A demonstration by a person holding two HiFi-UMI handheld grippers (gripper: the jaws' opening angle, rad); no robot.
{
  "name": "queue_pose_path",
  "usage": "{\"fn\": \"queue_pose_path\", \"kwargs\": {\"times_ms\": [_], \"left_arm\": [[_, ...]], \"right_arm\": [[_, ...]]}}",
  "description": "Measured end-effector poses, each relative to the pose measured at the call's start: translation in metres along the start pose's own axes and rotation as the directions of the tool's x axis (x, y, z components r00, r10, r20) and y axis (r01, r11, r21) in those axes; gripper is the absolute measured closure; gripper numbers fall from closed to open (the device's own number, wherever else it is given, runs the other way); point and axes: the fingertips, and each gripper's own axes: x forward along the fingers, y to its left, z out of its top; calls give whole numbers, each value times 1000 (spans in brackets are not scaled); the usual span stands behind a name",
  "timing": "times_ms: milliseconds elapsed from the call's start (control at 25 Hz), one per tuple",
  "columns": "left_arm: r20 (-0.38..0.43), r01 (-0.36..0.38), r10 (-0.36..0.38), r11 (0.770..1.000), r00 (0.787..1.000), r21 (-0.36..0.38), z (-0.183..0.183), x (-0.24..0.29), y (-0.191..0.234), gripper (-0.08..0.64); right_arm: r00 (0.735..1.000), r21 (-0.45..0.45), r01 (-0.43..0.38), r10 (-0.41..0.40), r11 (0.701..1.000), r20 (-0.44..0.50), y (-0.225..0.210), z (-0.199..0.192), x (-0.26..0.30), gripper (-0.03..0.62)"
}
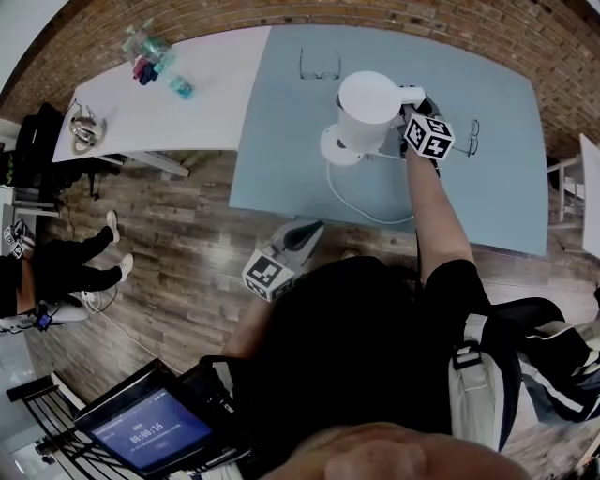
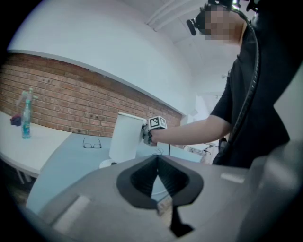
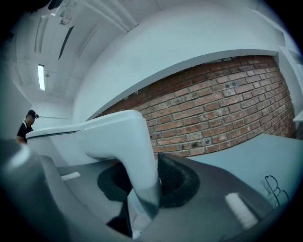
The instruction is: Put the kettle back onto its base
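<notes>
Pinching the kettle (image 1: 367, 112) by its handle (image 3: 130, 139) over the base (image 1: 331, 148) — left gripper (image 2: 157, 161) pressed together — the right gripper (image 3: 146, 182) might seat it off-centre, tipping it.

A red brick wall (image 1: 375, 11) backs a white table (image 1: 206, 94) and a pale blue table (image 1: 281, 159); the floor (image 1: 178, 272) is wood plank.

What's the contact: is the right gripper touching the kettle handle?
Touching. The right gripper view shows the right gripper shut on the white kettle handle, a pad pressing each side.
</notes>
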Motion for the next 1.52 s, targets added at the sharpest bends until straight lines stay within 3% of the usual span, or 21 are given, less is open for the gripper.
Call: {"fn": "queue_pose_path", "kwargs": {"times_ms": [640, 1520], "left_arm": [[-2, -81, 81, 997, 997, -12, -12, -25, 21, 558], [-27, -85, 85, 996, 996, -16, -17, -27, 23, 558]], "right_arm": [[997, 27, -68, 69, 997, -29, 35, -29, 21, 485], [991, -2, -123, 123, 992, -44, 50, -46, 18, 480]]}}
